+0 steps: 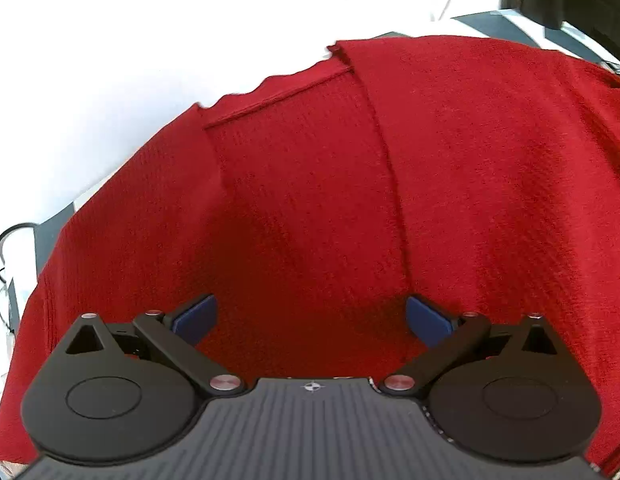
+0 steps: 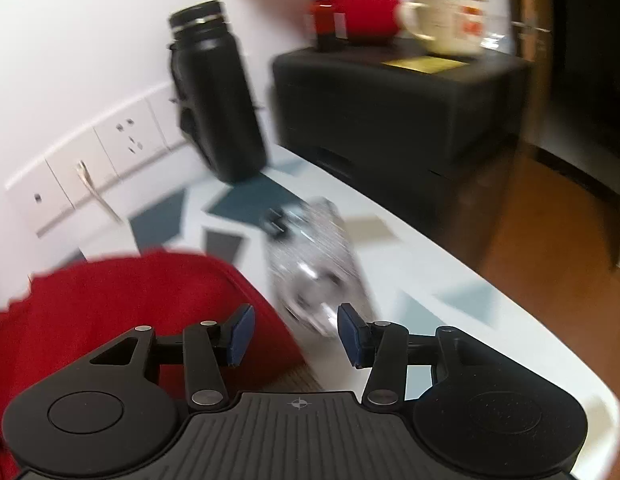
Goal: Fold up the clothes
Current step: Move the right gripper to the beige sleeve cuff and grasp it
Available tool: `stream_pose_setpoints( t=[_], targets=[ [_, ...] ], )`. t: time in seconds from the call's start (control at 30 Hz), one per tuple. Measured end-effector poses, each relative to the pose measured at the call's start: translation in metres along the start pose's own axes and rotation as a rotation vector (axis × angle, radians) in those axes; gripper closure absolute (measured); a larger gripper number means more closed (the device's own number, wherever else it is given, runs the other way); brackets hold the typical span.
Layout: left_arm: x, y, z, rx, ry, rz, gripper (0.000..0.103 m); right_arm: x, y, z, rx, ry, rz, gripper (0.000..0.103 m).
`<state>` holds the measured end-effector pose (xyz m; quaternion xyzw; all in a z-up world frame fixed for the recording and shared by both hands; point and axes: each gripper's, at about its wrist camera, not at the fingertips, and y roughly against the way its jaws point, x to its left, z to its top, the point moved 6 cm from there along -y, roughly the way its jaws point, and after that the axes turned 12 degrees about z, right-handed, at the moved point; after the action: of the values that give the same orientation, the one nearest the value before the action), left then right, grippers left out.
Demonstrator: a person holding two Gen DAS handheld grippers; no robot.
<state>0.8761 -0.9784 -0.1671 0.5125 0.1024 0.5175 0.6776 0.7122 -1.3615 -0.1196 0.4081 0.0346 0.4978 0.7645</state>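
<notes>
Left gripper (image 1: 311,320): I point it steeply down at the red garment (image 1: 349,200); its jaws stand wide apart with nothing clamped, only cloth showing between the blue pads (image 1: 196,320).
Red garment: it lies spread on the surface (image 2: 429,272), filling the space under and ahead of my left jaws. A folded flap runs from the right pad away toward the far edge, and a hem seam crosses ahead and to the left.
Right gripper (image 2: 296,332): I hold it tilted down over the garment's right edge; its jaws are partly parted and hold nothing.
Garment by the right jaws: the red cloth sits under and to the left of the left pad; bare surface lies under the right pad.
Shiny object (image 2: 313,264): blurred, silvery, lying on the surface just ahead of my right jaws, between the pads as seen; I cannot tell what it is.
Black bottle (image 2: 214,92): upright, well ahead and left of the right jaws, by the wall sockets (image 2: 110,144).
Black box (image 2: 389,104): far ahead and right, with a red jug (image 2: 365,4) and a cream mug (image 2: 445,20) on top.
</notes>
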Motion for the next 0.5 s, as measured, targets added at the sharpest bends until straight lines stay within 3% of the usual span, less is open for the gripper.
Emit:
stream_pose_setpoints(
  t=[0.13,0.23,0.4,0.5],
  targets=[
    [-0.019,0.018,0.012,-0.071,-0.021,-0.031,0.001,-0.04,0.038,-0.041,0.034,-0.088,-0.073,0.06],
    [-0.037,0.034,0.017,-0.118,-0.036,-0.067,0.001,-0.052,0.054,-0.07,0.083,-0.088,-0.074,0.06],
    [-0.076,0.052,0.014,-0.153,-0.123,-0.097,0.001,-0.035,0.056,-0.107,0.17,0.013,-0.019,0.06],
    [-0.092,0.053,0.011,-0.146,-0.146,-0.107,0.001,-0.021,0.048,-0.117,0.168,0.082,-0.008,0.06]
  ],
)
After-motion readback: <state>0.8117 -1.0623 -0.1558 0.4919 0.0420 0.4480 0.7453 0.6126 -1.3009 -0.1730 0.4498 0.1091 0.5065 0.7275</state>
